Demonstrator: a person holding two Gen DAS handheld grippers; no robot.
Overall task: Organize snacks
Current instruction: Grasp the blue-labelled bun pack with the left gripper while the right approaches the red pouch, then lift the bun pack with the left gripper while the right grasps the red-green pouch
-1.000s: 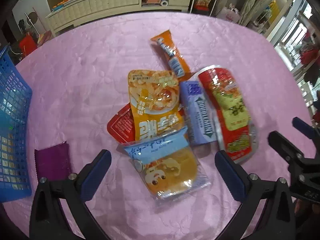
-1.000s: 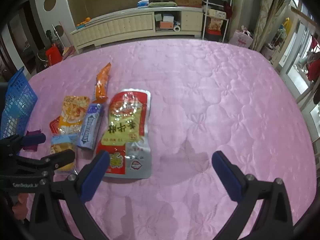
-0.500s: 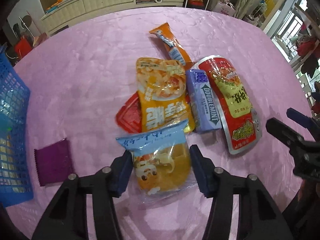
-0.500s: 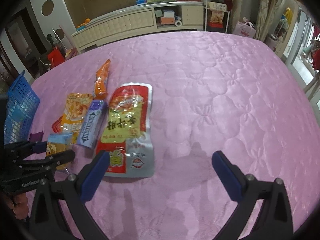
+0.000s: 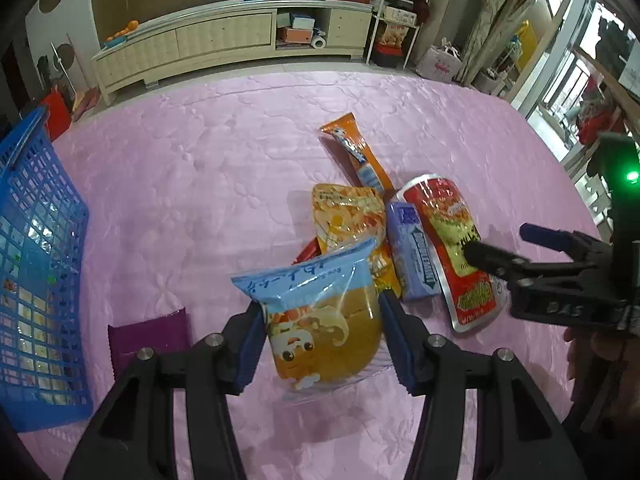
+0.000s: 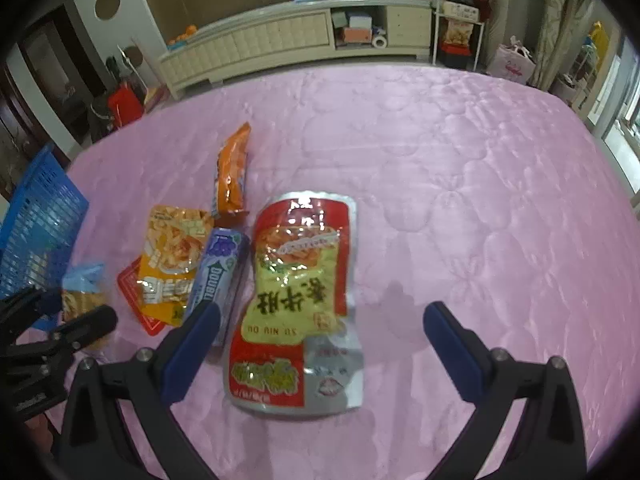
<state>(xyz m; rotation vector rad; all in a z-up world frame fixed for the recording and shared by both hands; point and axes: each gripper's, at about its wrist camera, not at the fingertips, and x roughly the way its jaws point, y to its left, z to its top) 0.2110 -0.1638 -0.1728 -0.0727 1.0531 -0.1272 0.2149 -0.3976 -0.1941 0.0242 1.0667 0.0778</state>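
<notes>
The left gripper [image 5: 322, 332] is clamped on the blue-topped cake packet [image 5: 320, 316], its blue pads pressing both sides of the clear wrapper, and the packet's sealed top edge is tilted up off the pink tablecloth [image 5: 180, 184]; judging by this, the sorting is in an early-to-middle stage, since the blue basket [image 5: 36, 240] at the left edge already shows pale and foil shapes through its mesh (what they are is too blurred to say), while most snacks lie on the cloth.

Left to move, it seems: the yellow-orange pouch [image 5: 352, 220] just beyond the held packet, a red packet [image 6: 134, 288] half hidden under that pouch, the purple gum pack [image 5: 416, 256] beside it on the right, the large red pouch [image 6: 296, 312] further right, the orange stick pack [image 5: 354, 152] at the far end of the pile, and a dark purple sachet [image 5: 148, 336] lying alone near the basket.

The right gripper [image 6: 320, 344] hangs wide open with nothing between its fingers, over the near end of the large red pouch.

The wrappers are glossy film, crinkled and reflective; the cake inside its wrapper looks soft and rounded; the red pouch has a silver foil border and lies flat; the gum pack is a long slim block; the basket is rigid plastic lattice; the cloth is quilted satin with a stitched floral pattern.
</notes>
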